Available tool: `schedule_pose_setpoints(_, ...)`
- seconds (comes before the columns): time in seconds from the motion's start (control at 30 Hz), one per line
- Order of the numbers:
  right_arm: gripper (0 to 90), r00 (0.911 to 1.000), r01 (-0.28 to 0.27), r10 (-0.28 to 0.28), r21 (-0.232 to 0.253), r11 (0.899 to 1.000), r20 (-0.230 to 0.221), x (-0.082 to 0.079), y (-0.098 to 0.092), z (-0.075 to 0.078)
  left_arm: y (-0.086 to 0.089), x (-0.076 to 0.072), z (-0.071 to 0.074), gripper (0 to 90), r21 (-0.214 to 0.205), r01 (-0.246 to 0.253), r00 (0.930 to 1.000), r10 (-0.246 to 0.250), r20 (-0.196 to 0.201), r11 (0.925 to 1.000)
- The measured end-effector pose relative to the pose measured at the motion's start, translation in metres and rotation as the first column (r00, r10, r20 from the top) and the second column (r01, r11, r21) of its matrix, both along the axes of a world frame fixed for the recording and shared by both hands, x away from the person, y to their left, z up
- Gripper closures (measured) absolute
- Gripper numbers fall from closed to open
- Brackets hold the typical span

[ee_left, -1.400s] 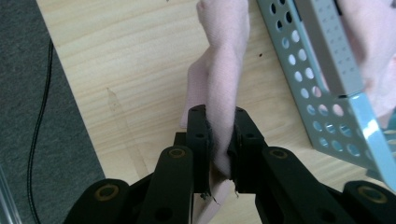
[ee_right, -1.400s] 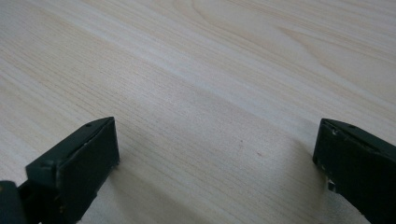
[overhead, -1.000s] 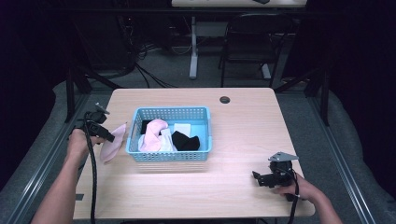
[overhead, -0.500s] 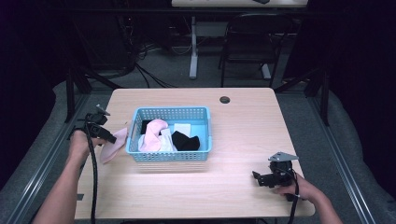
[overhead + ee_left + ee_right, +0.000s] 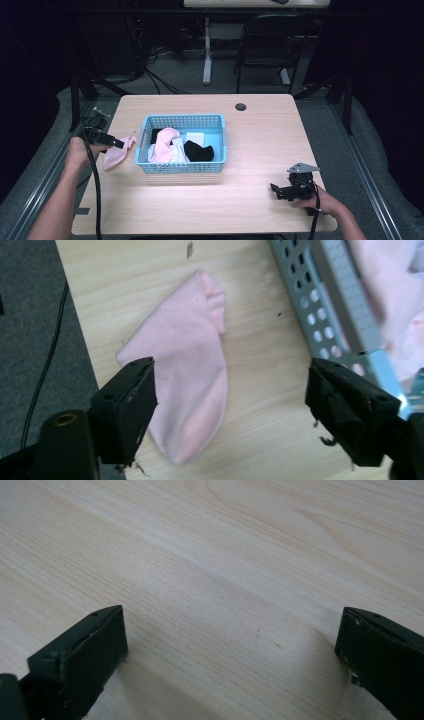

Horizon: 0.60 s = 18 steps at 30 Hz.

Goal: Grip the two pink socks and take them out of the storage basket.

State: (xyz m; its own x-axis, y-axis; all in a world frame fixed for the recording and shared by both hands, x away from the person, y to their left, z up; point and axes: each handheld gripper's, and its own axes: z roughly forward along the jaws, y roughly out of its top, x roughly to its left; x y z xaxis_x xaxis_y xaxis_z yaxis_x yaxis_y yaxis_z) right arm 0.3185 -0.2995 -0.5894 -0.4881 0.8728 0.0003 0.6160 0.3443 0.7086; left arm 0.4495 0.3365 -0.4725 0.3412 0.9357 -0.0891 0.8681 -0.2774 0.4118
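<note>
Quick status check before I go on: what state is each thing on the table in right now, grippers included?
Left gripper: jaws have just been opening, nothing clamped, above the pink sock.
Pink sock: lying flat on the table, left of the basket, released.
Blue basket: upright, holding a pink garment, a white piece and a black piece.
Right gripper: open, empty, low over bare table.

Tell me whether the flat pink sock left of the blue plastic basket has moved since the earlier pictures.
Yes. The pink sock now lies lower, flat on the table, no nearer the blue basket.
</note>
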Motion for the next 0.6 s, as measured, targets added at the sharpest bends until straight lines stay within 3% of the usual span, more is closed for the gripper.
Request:
schedule_pose_setpoints(0.3,0.0,1.0,0.0,0.0,0.0,1.0,0.0,0.0,0.0,0.0,-0.016,-0.005,0.026,11.5,-0.015,0.047,0.9962,-0.046,0.073,0.9988)
schedule_pose_setpoints(0.6,0.0,1.0,0.0,0.0,0.0,1.0,0.0,0.0,0.0,0.0,-0.046,-0.007,0.044,2.2,0.001,0.127,0.9837,-0.126,0.128,0.9919)
